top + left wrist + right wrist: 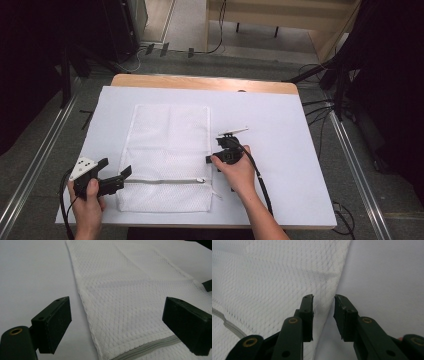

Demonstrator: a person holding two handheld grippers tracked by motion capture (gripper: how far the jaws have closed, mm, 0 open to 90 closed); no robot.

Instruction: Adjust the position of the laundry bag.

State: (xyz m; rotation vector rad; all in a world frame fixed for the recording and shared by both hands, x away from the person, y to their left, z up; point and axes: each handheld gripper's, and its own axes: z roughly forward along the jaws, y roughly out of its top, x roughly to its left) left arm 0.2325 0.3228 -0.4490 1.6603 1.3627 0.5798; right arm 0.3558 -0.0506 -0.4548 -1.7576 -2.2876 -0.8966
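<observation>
White mesh bag (167,155) lying flat on the white-covered worktop (280,125), and that bag is our landmark. Its grey zipper (165,181) runs across near the edge closest to the person, puller end at the bag's right side.

Left gripper (112,177) sits at the bag's left edge, level with the zipper. Jaws spread wide, nothing between them; in the left gripper view the bag's left hem (86,312) runs up through the gap, with the zipper showing low down near the right-hand jaw. One jaw is over bare worktop left of the bag, the other over the mesh.

Right gripper (212,159) is at the bag's right edge, a little farther from the person than the zipper. In the right gripper view its jaws stand partly open, a narrow gap, straddling the bag's right hem (329,302) and not clamped on it. Whether the tips touch the fabric, I cannot tell.
</observation>
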